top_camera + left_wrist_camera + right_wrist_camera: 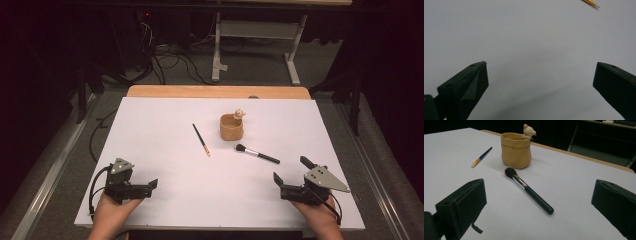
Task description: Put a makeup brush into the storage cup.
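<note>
A tan cup (232, 127) with a small bear figure on its rim stands right of the table's middle. A black-handled makeup brush (257, 154) lies just in front of it, bristles toward the cup. A thin paint brush (201, 139) lies to the cup's left. My left gripper (147, 189) rests near the front left edge, open and empty. Its view has the thin brush's orange tip (591, 2) at the top, beyond the gripper (541, 67). My right gripper (291, 170) stands open near the front right, with the makeup brush (529, 190), the cup (516, 150) and the thin brush (482, 156) ahead of its open gripper (539, 186).
A white sheet (165, 165) covers the table, with a wooden edge (200, 91) at the far side. Beyond it, on the floor, are cables and a white table frame (260, 30). A hand holds each gripper at the front edge.
</note>
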`<state>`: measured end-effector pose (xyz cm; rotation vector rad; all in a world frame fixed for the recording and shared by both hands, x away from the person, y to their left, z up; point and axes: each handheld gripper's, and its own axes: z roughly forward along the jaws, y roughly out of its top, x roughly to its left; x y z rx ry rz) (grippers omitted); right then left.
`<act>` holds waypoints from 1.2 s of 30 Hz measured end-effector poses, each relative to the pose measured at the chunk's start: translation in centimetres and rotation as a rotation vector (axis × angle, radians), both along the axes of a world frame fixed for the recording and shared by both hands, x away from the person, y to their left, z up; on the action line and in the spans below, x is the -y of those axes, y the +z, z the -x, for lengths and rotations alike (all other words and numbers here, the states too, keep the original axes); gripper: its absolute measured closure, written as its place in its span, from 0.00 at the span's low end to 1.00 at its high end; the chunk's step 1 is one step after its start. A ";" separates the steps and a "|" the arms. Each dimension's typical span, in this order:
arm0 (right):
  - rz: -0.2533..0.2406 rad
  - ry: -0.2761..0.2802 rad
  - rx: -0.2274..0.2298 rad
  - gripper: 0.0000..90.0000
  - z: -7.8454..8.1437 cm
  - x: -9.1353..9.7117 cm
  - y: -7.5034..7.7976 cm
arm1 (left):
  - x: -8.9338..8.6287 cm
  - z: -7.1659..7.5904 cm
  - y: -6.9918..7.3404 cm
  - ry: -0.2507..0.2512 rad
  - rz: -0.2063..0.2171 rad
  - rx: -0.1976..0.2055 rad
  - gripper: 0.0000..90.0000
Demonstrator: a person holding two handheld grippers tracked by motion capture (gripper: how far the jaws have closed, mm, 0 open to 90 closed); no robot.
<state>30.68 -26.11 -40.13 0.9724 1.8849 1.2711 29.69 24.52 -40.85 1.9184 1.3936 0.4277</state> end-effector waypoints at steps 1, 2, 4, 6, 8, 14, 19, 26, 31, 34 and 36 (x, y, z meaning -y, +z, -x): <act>0.005 -0.004 0.000 0.01 0.0 0.1 0.1 | 0.1 -0.1 0.1 -0.002 0.001 -0.011 0.01; 0.003 -0.003 0.004 0.01 -0.1 0.1 0.1 | 0.2 -0.3 0.3 -0.001 -0.005 -0.021 0.01; -0.003 -0.004 0.006 0.01 -0.1 0.1 0.1 | 0.3 -0.6 0.6 -0.008 -0.006 -0.050 0.01; -0.011 -0.002 0.004 0.01 -0.1 0.1 0.1 | 0.4 -0.8 0.7 -0.011 0.000 -0.066 0.01; -0.016 -0.003 0.010 0.01 -0.2 0.1 0.3 | 0.6 -1.3 1.3 -0.018 -0.003 -0.104 0.01; -0.018 0.008 0.017 0.01 -0.1 -0.1 0.4 | 0.9 -2.0 2.4 -0.019 0.001 -0.182 0.01; -0.020 0.010 0.019 0.01 0.2 0.1 0.5 | 1.5 -2.9 3.5 -0.031 -0.049 -0.231 0.01; -0.018 0.009 0.027 0.01 0.5 0.1 0.6 | 2.5 -4.0 3.8 -0.056 -0.082 -0.300 0.01; -0.015 0.009 0.029 0.01 0.4 0.0 0.6 | 3.8 -4.8 4.2 -0.078 -0.128 -0.312 0.01; -0.006 0.011 0.025 0.01 0.4 -0.1 0.5 | 4.7 -5.6 4.3 -0.097 -0.133 -0.348 0.01; -0.006 0.012 0.022 0.01 0.4 -0.1 0.5 | 4.9 -6.1 4.3 -0.092 -0.122 -0.366 0.01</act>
